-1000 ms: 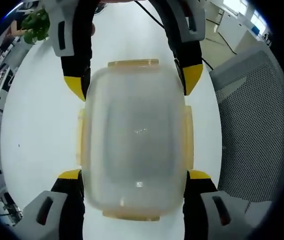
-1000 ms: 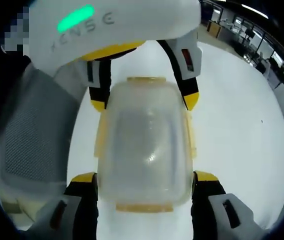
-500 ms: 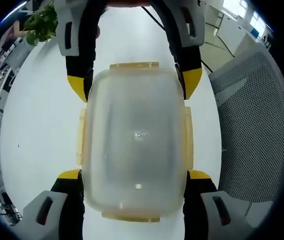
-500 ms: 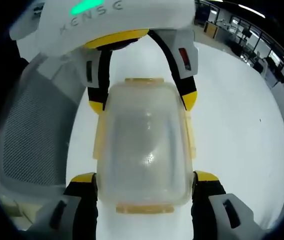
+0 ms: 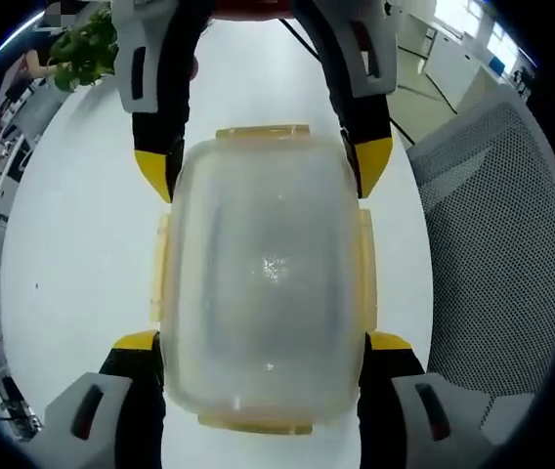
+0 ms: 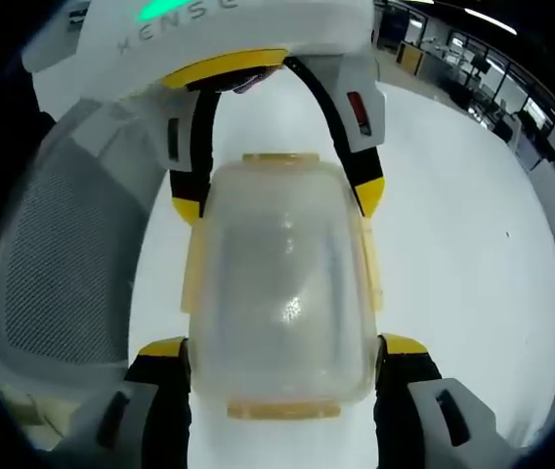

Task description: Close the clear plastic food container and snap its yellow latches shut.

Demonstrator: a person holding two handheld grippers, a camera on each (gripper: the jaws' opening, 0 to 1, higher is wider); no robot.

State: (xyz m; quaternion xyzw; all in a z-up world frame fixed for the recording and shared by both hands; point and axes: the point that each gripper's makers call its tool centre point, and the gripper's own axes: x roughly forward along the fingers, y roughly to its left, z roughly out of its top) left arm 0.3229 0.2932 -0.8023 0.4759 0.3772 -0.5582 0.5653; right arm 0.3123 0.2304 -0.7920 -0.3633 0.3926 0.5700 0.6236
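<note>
Little had moved since a second before: the container [image 5: 263, 283] stayed on the white surface [image 5: 72, 244], the left gripper [image 5: 263, 342] and right gripper [image 6: 282, 347] each grasping one end, jaws clenched.

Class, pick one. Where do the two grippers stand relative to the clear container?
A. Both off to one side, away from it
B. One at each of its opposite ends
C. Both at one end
B: in the left gripper view the container lies between the left gripper and the right gripper, each straddling one end.

1 container [image 5: 264, 283], 4 yellow latches [image 5: 262, 129], 2 grippers [image 5: 263, 344], 1 mesh chair [image 5: 492, 254], 1 plant [image 5: 84, 47].
</note>
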